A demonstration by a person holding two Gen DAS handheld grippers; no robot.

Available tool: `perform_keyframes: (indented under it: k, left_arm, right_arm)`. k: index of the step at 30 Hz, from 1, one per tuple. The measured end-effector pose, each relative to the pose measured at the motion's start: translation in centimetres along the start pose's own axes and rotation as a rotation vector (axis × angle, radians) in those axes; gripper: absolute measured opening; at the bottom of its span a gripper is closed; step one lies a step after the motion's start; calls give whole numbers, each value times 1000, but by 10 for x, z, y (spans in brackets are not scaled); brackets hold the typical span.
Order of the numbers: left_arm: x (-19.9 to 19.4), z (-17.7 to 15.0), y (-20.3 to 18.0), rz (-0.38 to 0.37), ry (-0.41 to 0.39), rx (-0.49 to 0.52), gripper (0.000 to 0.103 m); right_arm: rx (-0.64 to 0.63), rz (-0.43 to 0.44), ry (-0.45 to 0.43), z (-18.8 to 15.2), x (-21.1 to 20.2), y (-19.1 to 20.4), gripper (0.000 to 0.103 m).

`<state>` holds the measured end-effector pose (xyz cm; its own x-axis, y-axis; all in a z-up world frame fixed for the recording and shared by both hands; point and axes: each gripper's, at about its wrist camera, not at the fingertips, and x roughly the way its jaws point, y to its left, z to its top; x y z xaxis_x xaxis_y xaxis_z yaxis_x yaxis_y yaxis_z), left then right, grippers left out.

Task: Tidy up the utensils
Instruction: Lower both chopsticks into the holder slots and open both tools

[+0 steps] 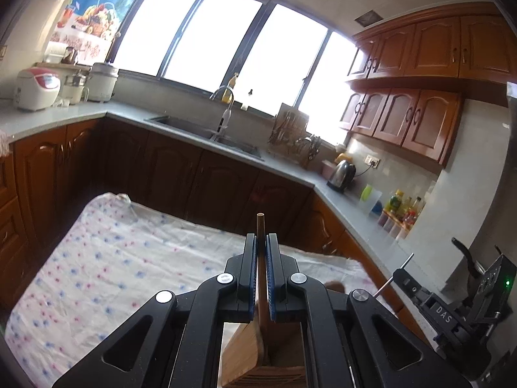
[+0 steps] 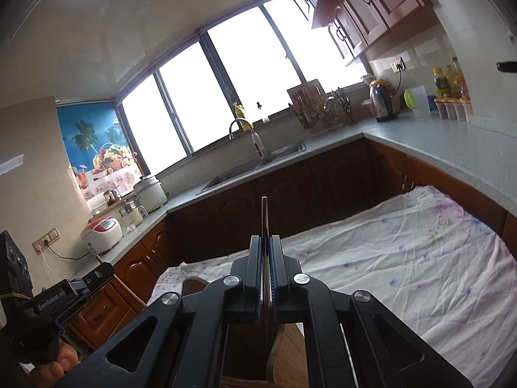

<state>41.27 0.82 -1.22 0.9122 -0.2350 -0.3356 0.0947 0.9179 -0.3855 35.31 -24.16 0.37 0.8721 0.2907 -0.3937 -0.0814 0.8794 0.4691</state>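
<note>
clearly "genrobot.ai" on left gripper (image 2: 69, 302), "das" on right gripper (image 1: 444, 313)

You have a brown wooden utensil (image 1: 260, 252) with a thin round handle standing nearly upright, its tip pointing up and its flat wooden blade widening out below, low at the bottom edge of the left wrist view. You also have a slim metal utensil (image 2: 264, 226), grey and shiny, likewise upright with its narrow handle end uppermost. Its lower end drops beside a wooden piece at the bottom of the right wrist view.
</note>
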Motion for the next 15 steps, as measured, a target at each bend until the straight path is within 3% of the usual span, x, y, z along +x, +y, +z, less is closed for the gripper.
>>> perform_keyframes:
  k: [15]
  left_arm:
    - [-13, 14, 7, 3, 30, 29, 5]
  right_arm:
    - [10, -20, 70, -5, 9, -11, 5]
